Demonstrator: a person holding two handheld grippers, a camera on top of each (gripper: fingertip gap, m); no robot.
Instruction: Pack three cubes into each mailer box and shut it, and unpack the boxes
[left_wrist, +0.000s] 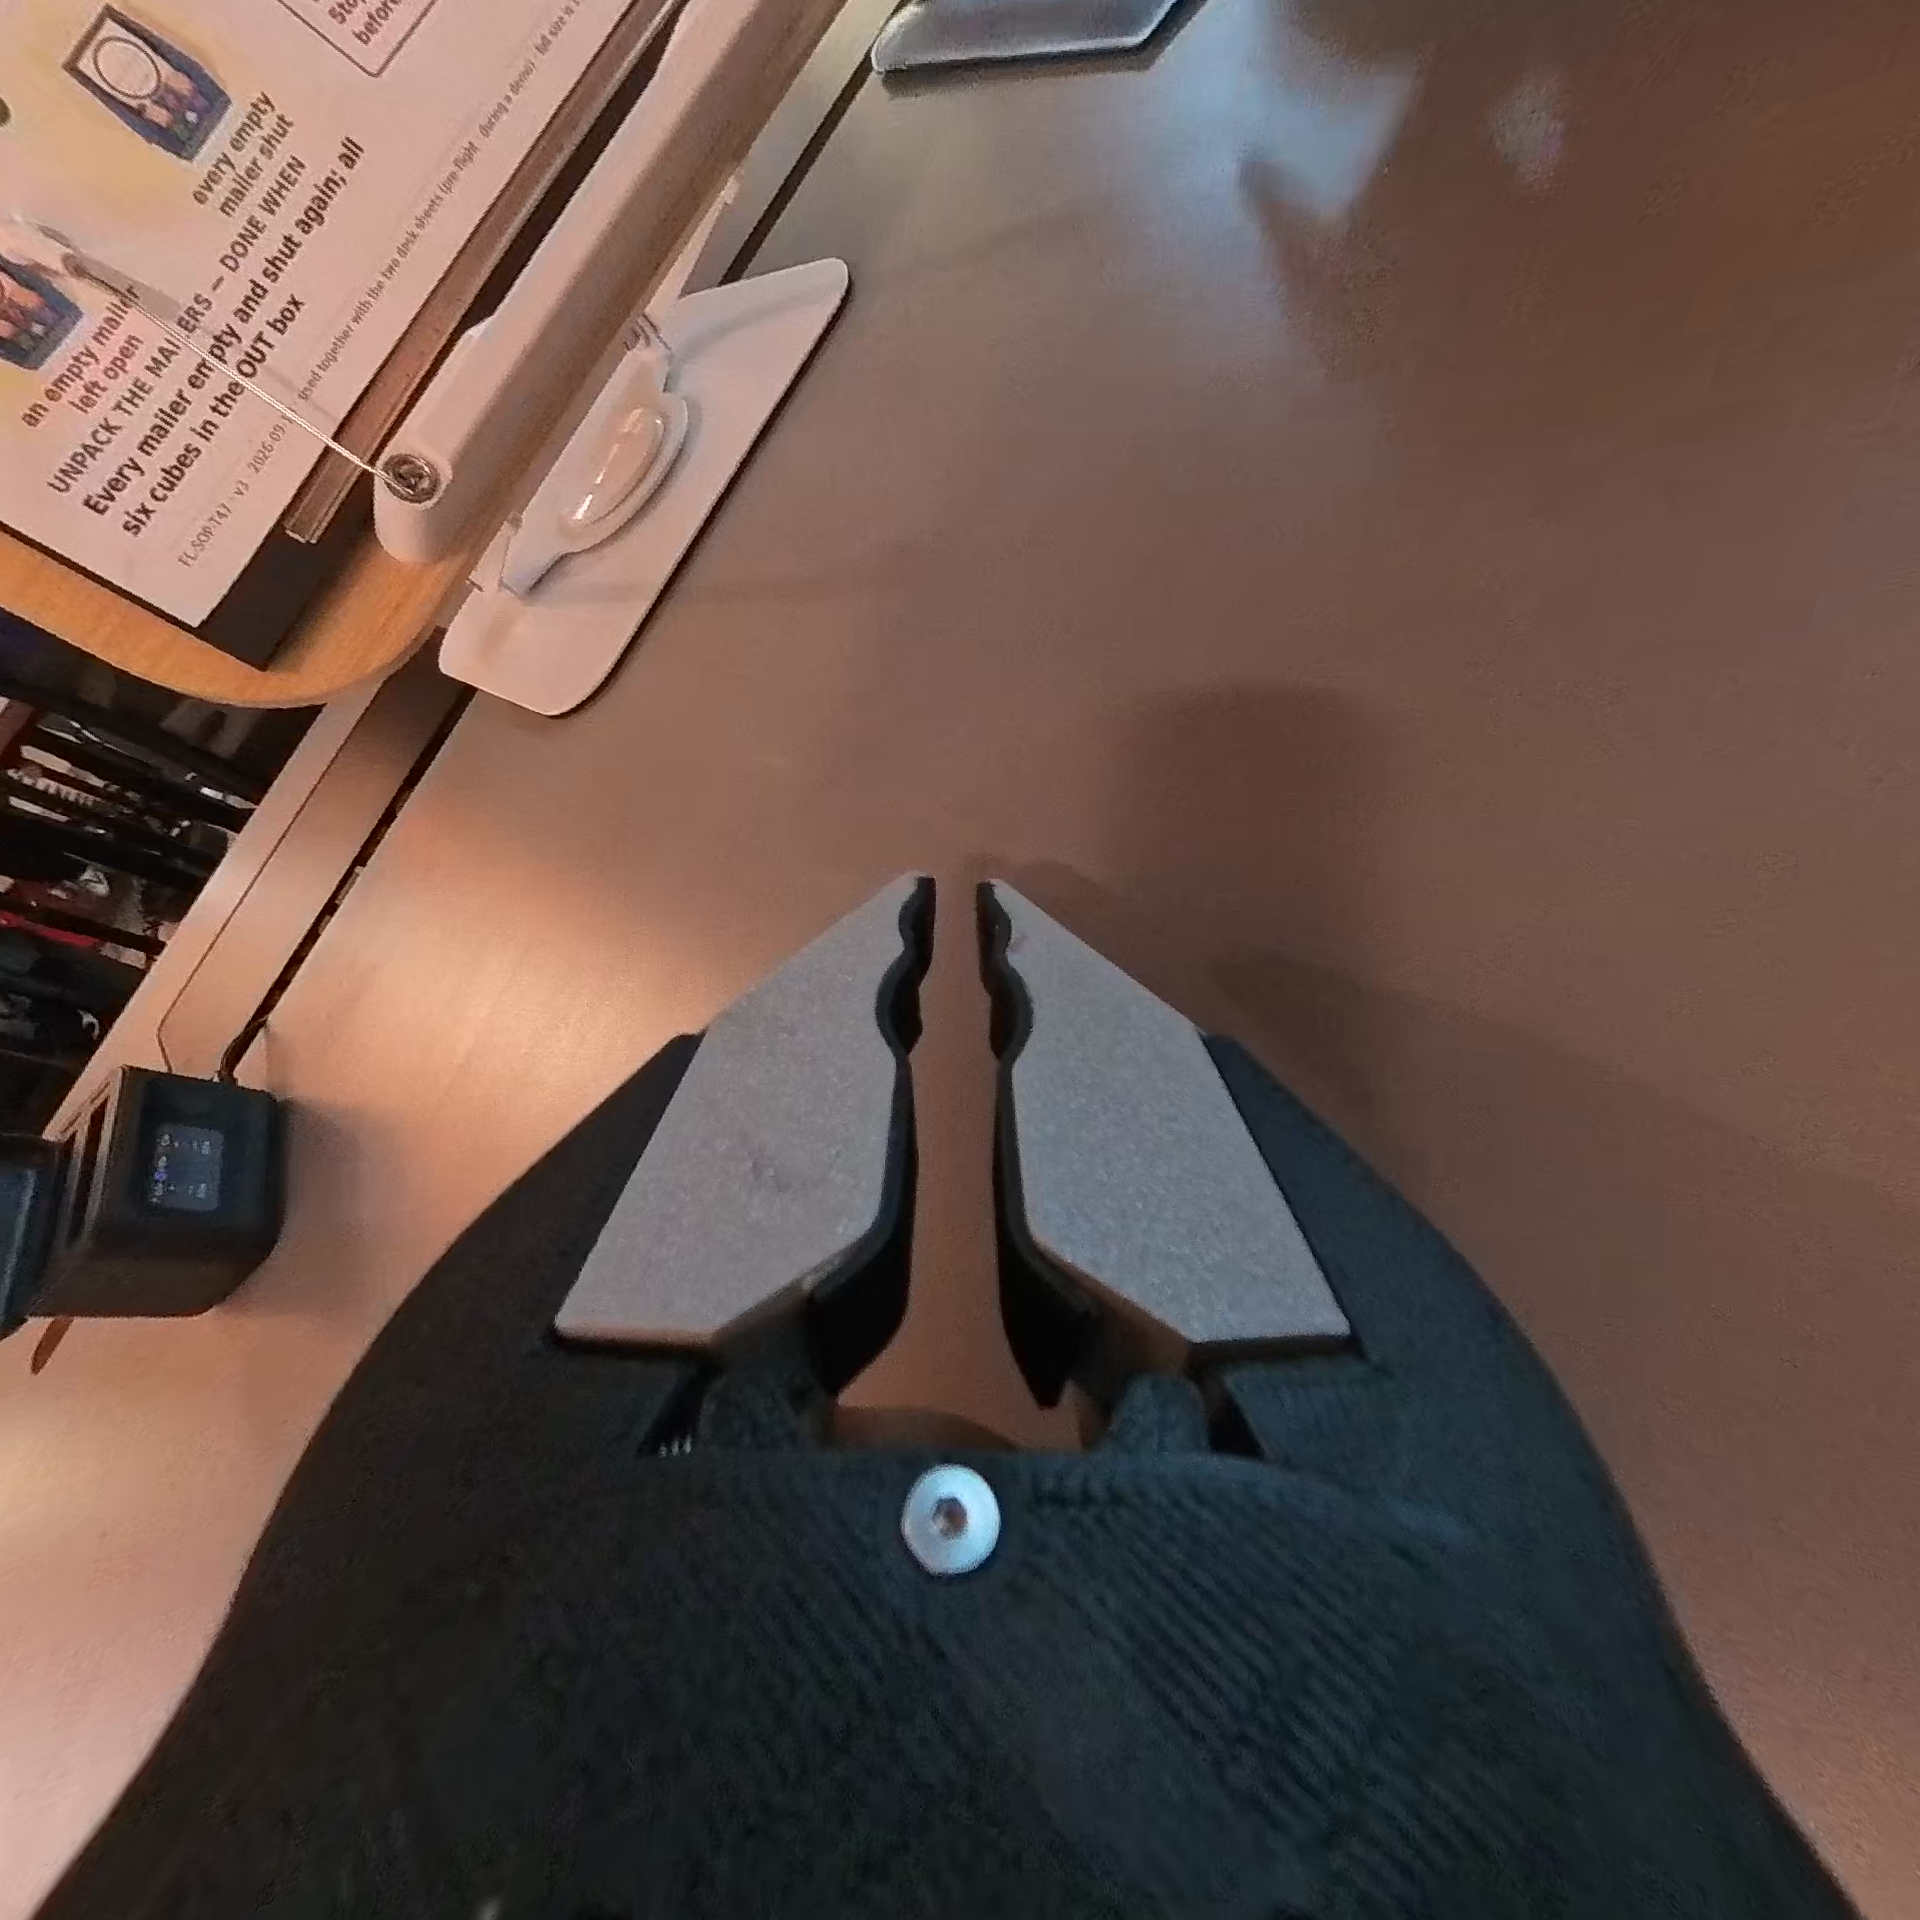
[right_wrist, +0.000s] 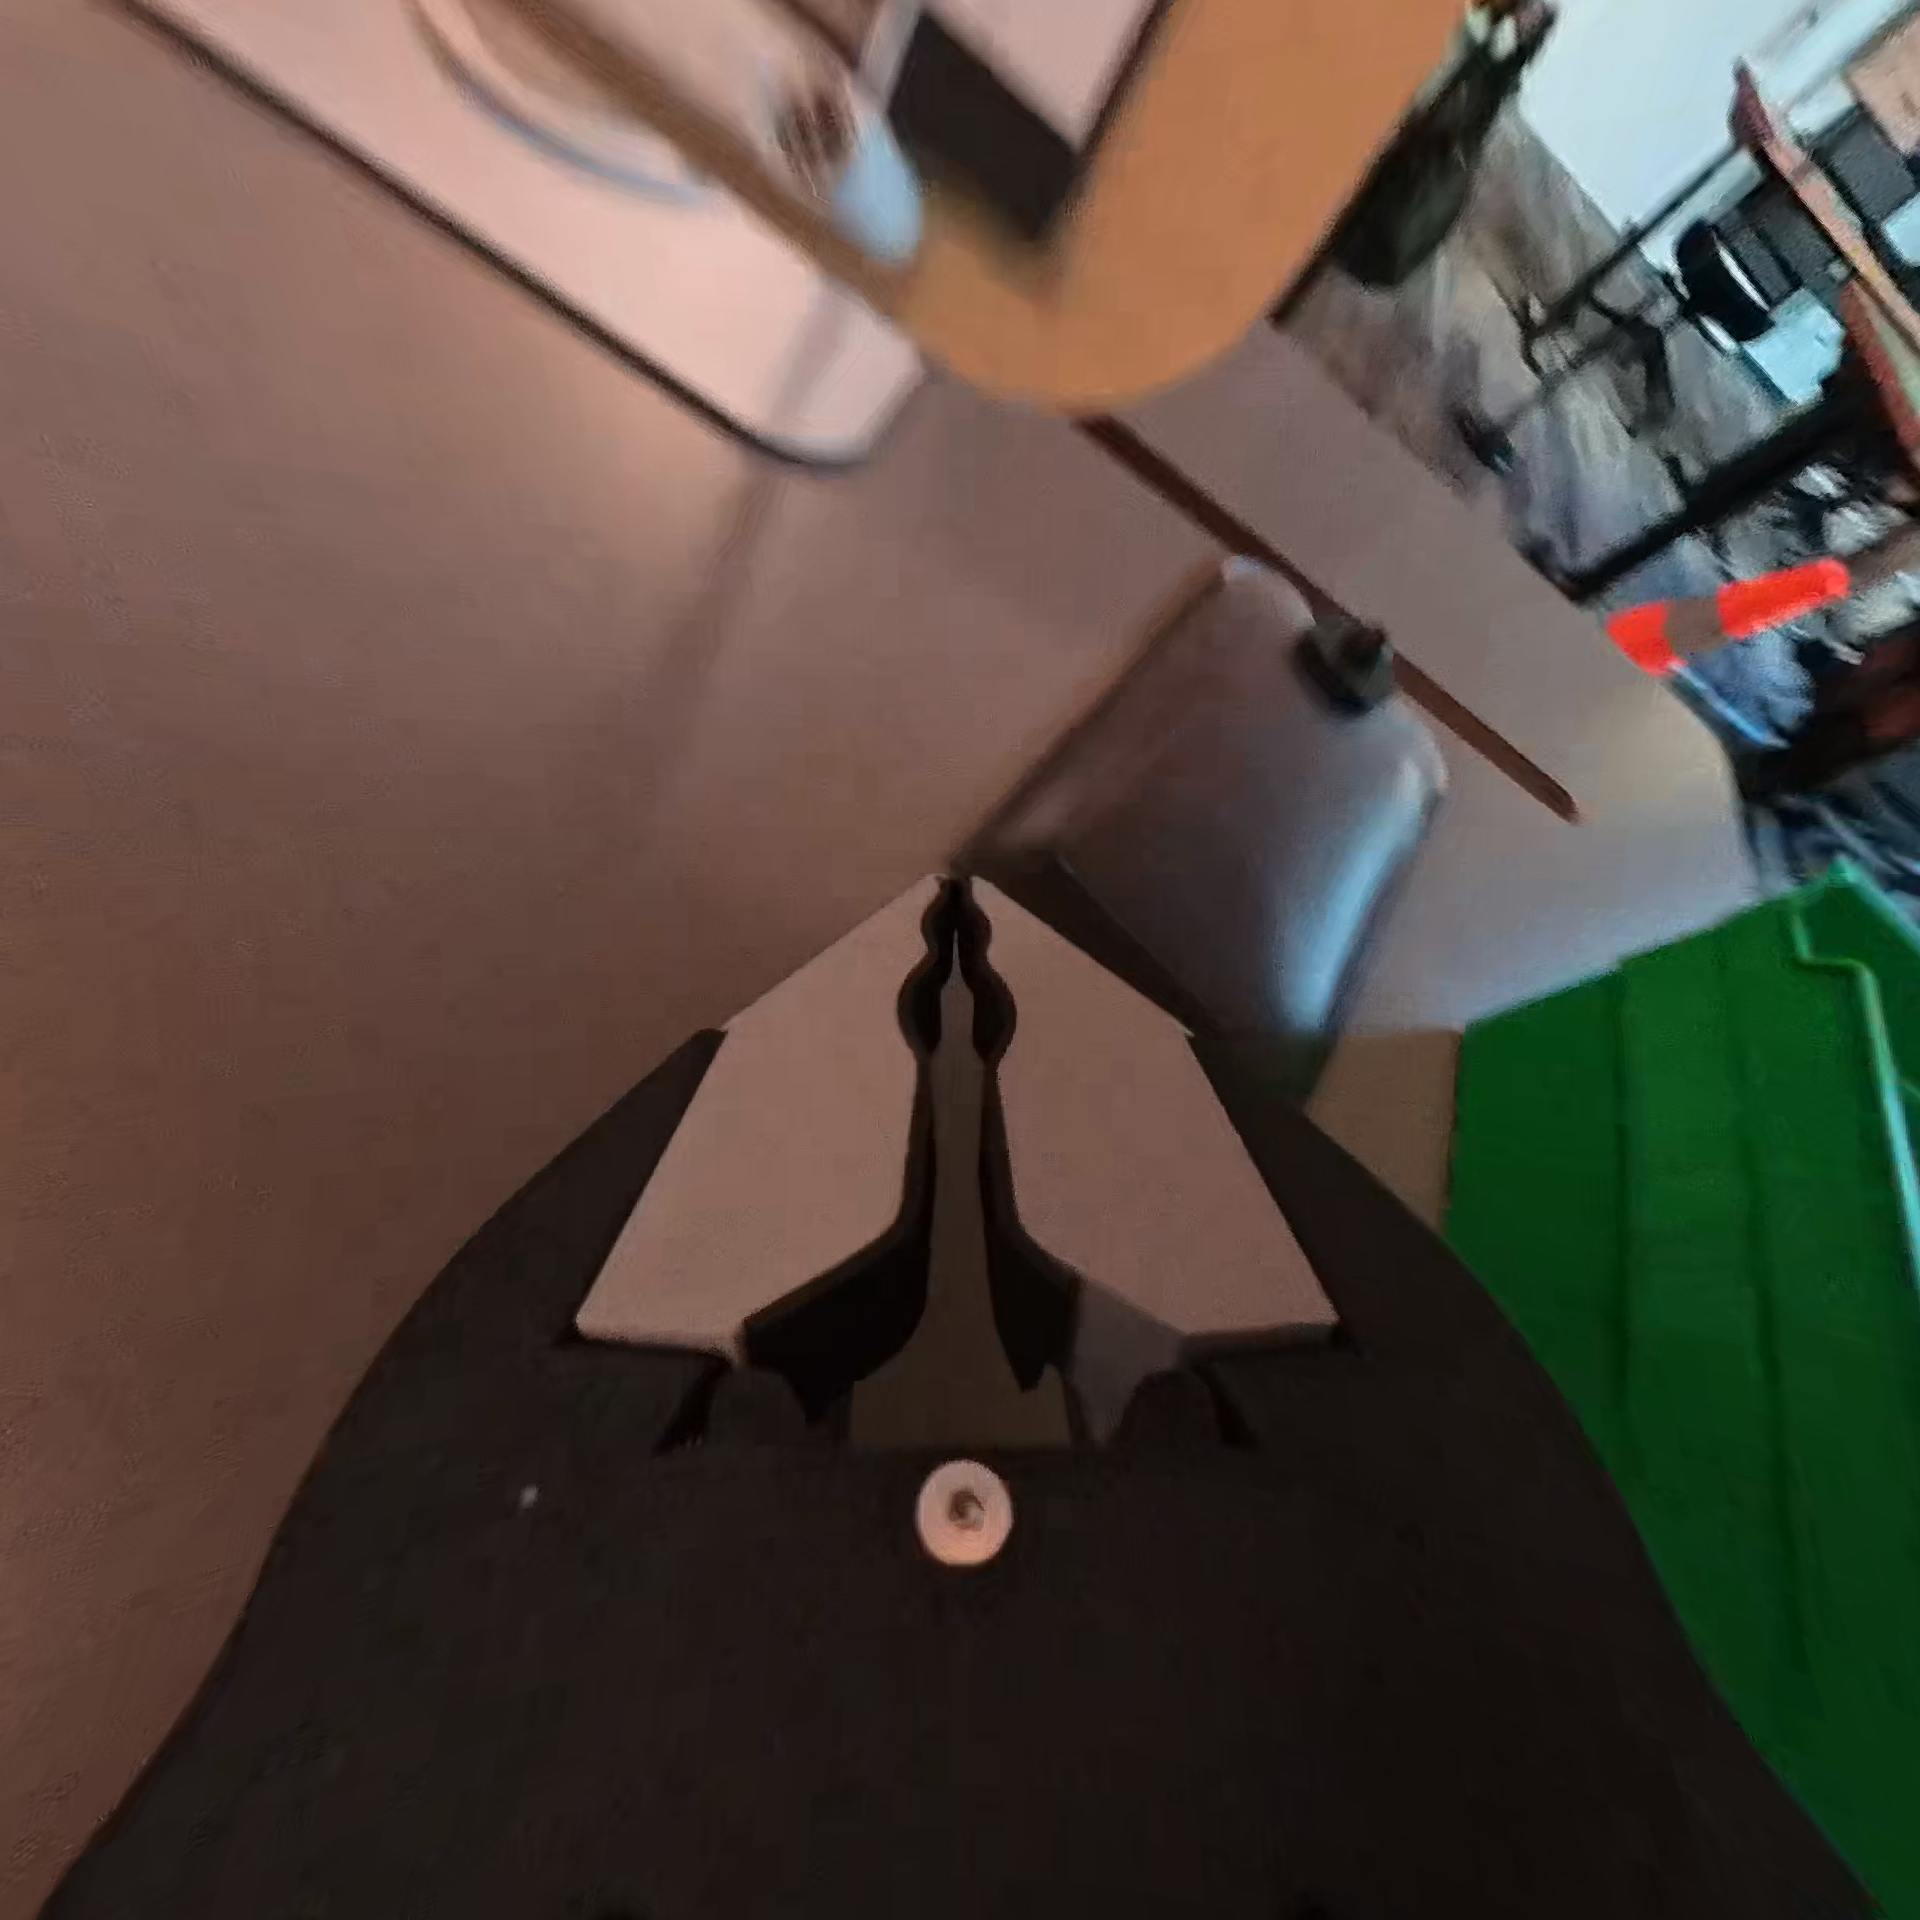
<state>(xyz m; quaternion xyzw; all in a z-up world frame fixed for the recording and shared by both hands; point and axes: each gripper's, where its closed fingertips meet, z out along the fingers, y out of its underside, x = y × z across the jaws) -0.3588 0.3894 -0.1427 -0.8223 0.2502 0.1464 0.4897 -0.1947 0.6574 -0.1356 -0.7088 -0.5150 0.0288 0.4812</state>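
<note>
Left gripper (left_wrist: 954, 885) hovering over bare brown desk (left_wrist: 1351, 623), fingers sitting slightly parted with a narrow gap, nothing between them. Right gripper (right_wrist: 954, 883) showing fingertips touching, closed on nothing, tips pointing at a blurred grey flat object (right_wrist: 1299, 831) lying on the desk. No cubes or mailer boxes showing in either view, so can't tell where they are.

Surface: matte brown, reflecting soft light. Printed instruction sheet (left_wrist: 208, 312) standing in a white holder (left_wrist: 644, 468) at the far-left edge, resting on a rounded wooden board (left_wrist: 208, 644). Small black device with a lit screen (left_wrist: 177, 1184) sitting at the left edge, cable attached. Green bin (right_wrist: 1714, 1247) just right of the right gripper. Room behind: blurred racks and an orange-striped cone (right_wrist: 1725, 613) lying beyond the desk edge
</note>
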